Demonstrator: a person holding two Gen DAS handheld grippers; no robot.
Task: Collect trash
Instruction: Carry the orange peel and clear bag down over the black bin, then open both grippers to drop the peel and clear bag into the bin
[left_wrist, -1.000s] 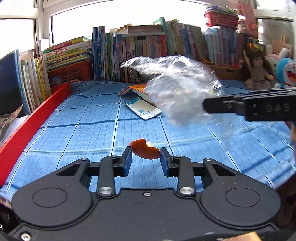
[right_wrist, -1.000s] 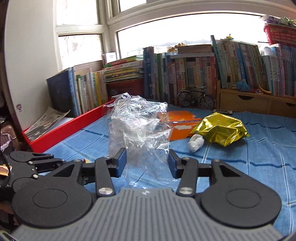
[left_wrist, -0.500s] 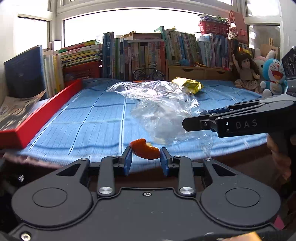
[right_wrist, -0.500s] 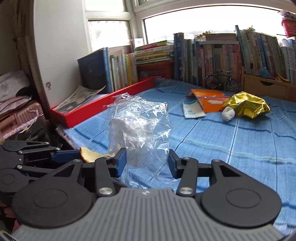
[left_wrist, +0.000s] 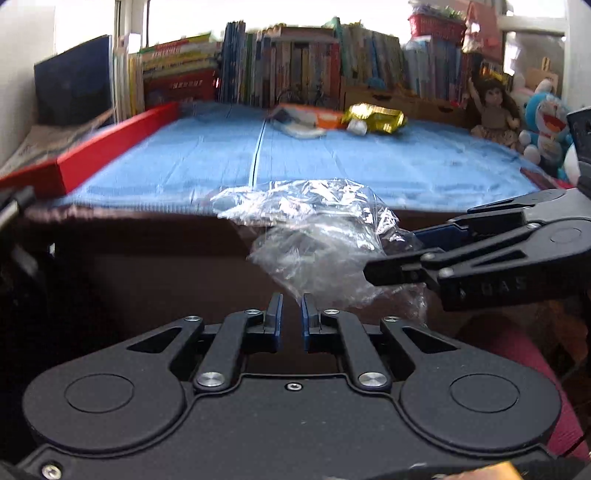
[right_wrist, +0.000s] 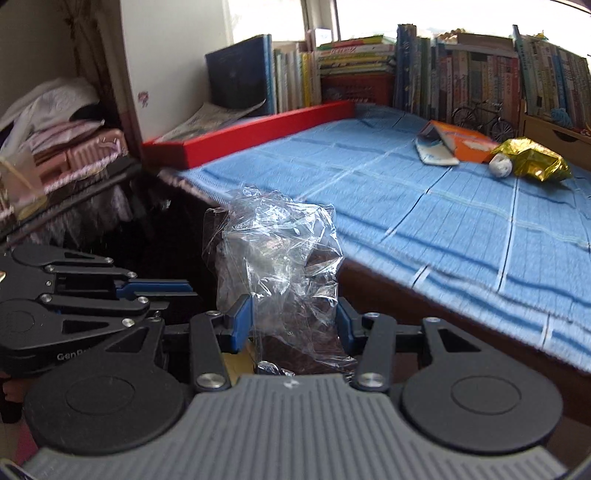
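Note:
A crumpled clear plastic bag (right_wrist: 280, 258) hangs in front of the table's near edge, with my right gripper (right_wrist: 293, 317) shut on it. From the left wrist, the same bag (left_wrist: 317, 243) sits just ahead, and the right gripper (left_wrist: 395, 254) reaches in from the right. My left gripper (left_wrist: 291, 317) is shut with only a thin gap, and nothing shows between its pads. It appears beside the bag as the left gripper (right_wrist: 184, 290) in the right wrist view. A gold foil wrapper (left_wrist: 375, 118), an orange carton (left_wrist: 306, 118) and a white paper ball (left_wrist: 356, 127) lie far back on the blue mat (left_wrist: 332, 166).
A red box (right_wrist: 251, 136) runs along the mat's left side, and books (left_wrist: 295, 66) line the back. A doll (left_wrist: 493, 110) and a blue plush (left_wrist: 546, 125) sit at the right. A pink case (right_wrist: 92, 155) stands left of the table. Below the edge it is dark.
Both grippers have pulled back off the mat to below its front edge, the bag carried along. The orange peel is gone from my left gripper, whose fingers have come nearly together.

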